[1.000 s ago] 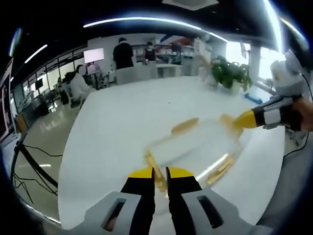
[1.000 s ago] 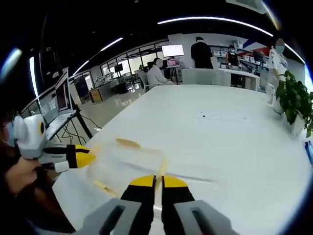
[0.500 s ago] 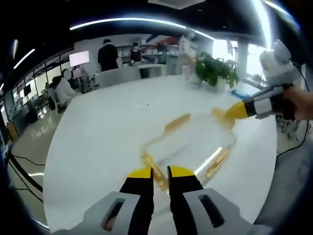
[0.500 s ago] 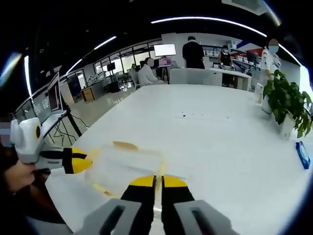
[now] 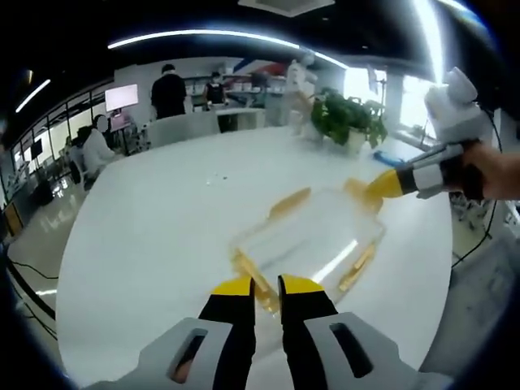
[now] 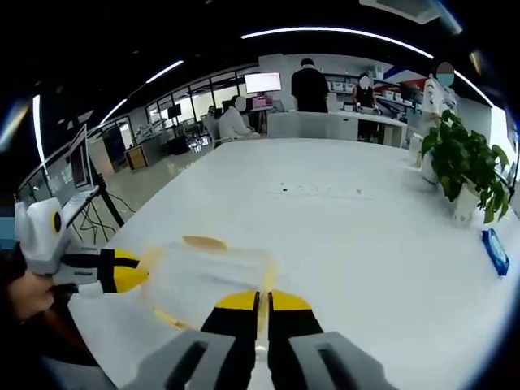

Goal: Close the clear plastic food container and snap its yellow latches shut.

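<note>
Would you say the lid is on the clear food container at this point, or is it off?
On: the lid lies flat across the clear container on the white table. The side latches stick outward, apparently unsnapped.

Your left gripper view is looking low and close across the white table point(image 5: 146, 236) along its jaws at the container point(image 5: 305, 236). Your right gripper view is facing the same container point(image 6: 207, 272) from its opposite end, sharing table and office background.
</note>
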Tool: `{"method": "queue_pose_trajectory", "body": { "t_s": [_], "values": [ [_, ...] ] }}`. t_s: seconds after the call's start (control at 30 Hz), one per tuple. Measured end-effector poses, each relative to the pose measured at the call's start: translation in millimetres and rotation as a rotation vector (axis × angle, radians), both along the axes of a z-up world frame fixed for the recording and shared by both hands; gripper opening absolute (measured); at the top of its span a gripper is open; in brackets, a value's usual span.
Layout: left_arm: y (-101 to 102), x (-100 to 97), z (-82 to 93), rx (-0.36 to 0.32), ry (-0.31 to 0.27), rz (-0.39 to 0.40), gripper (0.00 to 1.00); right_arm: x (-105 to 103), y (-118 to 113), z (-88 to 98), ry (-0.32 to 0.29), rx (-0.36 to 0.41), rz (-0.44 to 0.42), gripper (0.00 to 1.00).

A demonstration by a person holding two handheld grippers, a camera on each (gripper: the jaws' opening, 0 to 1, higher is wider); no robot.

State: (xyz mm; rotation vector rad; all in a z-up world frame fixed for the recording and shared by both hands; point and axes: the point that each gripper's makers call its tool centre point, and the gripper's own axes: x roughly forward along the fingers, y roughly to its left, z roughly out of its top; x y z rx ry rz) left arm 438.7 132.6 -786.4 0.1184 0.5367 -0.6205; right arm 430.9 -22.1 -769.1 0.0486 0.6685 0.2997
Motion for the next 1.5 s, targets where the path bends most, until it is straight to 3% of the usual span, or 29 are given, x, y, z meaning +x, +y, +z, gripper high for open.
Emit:
{"method": "queue_pose_trajectory", "body": {
  "t_s": [0.4,1.5],
  "values": [
    [-9.8,0.3,-2.3,-0.013,0.012,-0.016,0.07,-0.7,-10.2,-6.4,0.029,-0.005,-0.011,0.0],
    [-2.5,-4.8,-7.9,-0.056,0.053,0.008,0.07,-1.7,-9.8,-22.2,0.066,0.047,-0.06,0.0]
  ]
}}
